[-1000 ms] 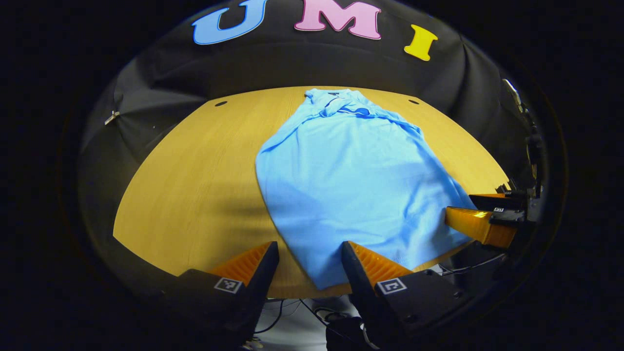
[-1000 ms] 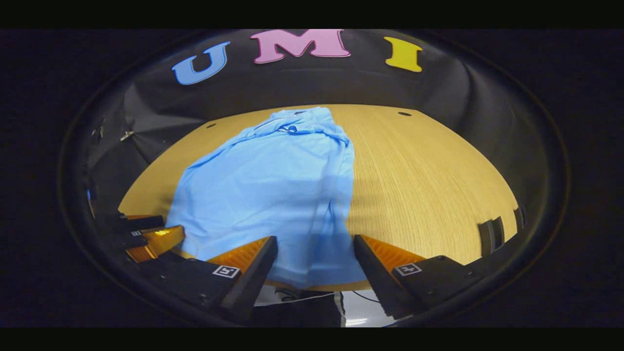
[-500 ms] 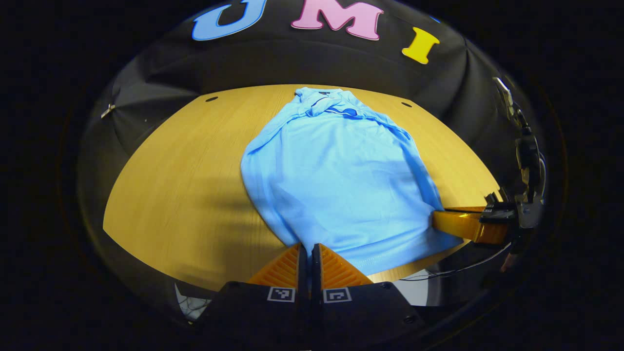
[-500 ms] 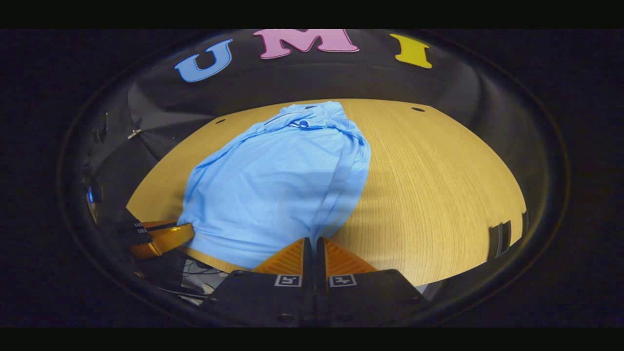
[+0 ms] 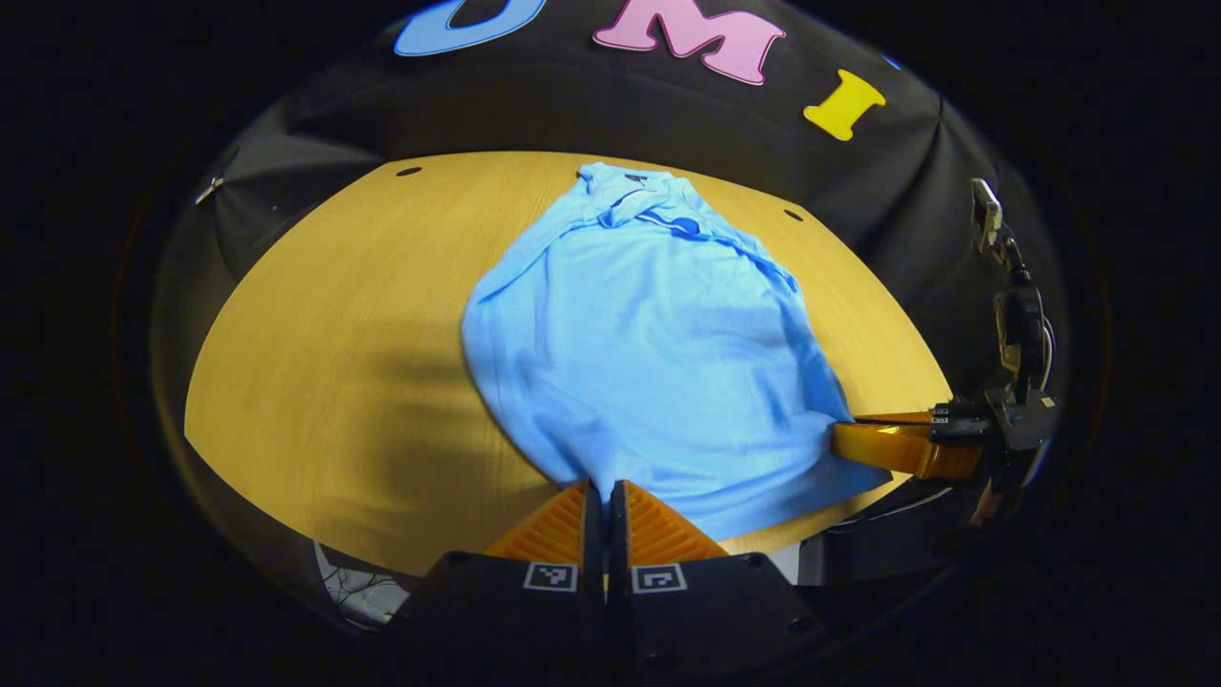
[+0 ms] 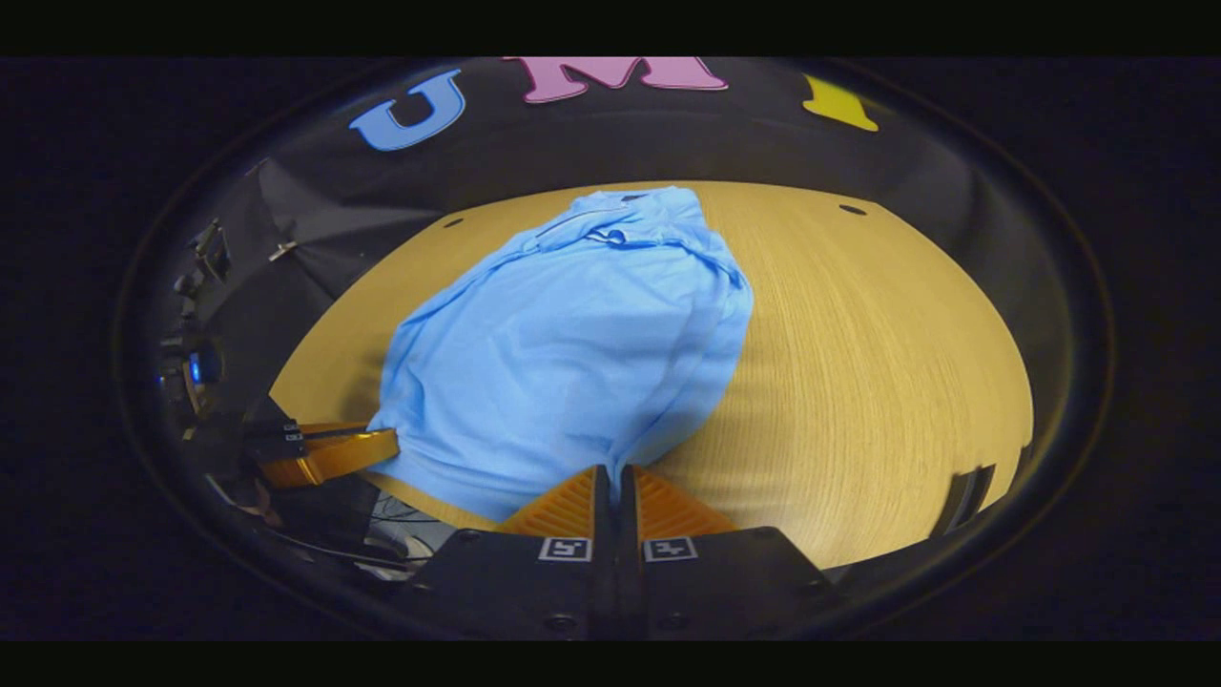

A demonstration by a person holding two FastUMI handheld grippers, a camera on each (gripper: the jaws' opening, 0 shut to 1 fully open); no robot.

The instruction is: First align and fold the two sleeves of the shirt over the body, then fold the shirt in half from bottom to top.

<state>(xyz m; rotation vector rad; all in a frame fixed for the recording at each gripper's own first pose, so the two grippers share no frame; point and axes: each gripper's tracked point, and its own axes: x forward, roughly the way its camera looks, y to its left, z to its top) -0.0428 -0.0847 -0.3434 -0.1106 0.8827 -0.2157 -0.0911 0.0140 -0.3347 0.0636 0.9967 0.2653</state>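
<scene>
Shirt (image 5: 649, 353) — light blue, lying on the wooden tabletop (image 5: 334, 363) with its collar toward the far wall and its hem at the near edge, sleeves already tucked over the body. The left hand-held gripper (image 5: 599, 496) is closed to a thin slit on the near left corner of the hem, and the right hand-held gripper (image 6: 612, 482) is pinched the same way on the near right corner; each one also appears from the side in the other's view, nipping the cloth.

The bottom-to-top fold looks about to start, and several things could spoil it. Each pinch takes in very little fabric, so a corner may slide out as the weight of the body drags on it. If one gripper rises or travels faster than the other, the hem lands skewed against the collar. Carrying the hem too low could push the cloth ahead in a bunch — and the tucked sleeves may spill back out.
</scene>
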